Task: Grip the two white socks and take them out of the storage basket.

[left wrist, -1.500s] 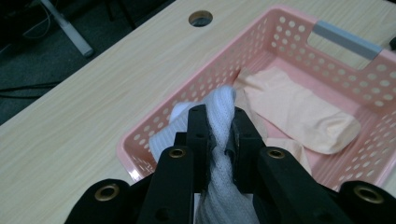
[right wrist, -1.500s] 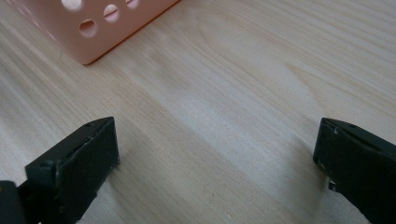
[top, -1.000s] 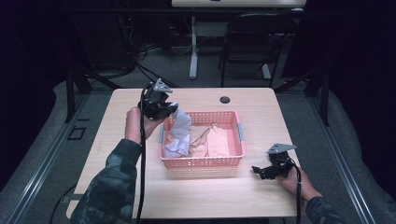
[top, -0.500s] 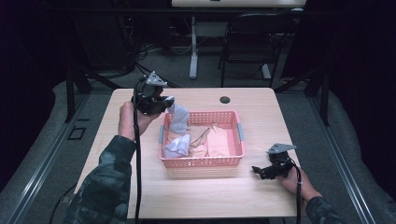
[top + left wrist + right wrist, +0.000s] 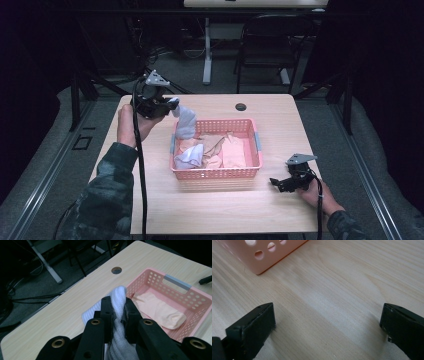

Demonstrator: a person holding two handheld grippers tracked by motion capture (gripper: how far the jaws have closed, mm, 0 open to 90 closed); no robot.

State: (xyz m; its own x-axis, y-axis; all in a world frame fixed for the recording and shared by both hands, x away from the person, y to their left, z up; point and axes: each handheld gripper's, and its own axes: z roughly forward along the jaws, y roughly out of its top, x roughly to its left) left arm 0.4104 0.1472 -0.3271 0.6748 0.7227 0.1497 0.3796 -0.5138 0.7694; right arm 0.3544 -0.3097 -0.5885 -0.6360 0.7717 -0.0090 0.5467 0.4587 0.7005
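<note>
Jaws on my left gripper (image 5: 117, 312) squeeze tight on a white sock (image 5: 186, 121). I hold it up over the left back corner of the pink basket (image 5: 216, 173), and the sock hangs long-ways down, its loose end pointing at the basket. Inside the basket I see a peach cloth (image 5: 233, 151) and a pale bundle (image 5: 190, 156). My right gripper (image 5: 281, 183) rests on the table (image 5: 270, 118) right of the basket, jaws wide apart, holding nothing.

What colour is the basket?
Pink. The basket has round holes in its walls and a grey handle, clearest in the left gripper view.
</note>
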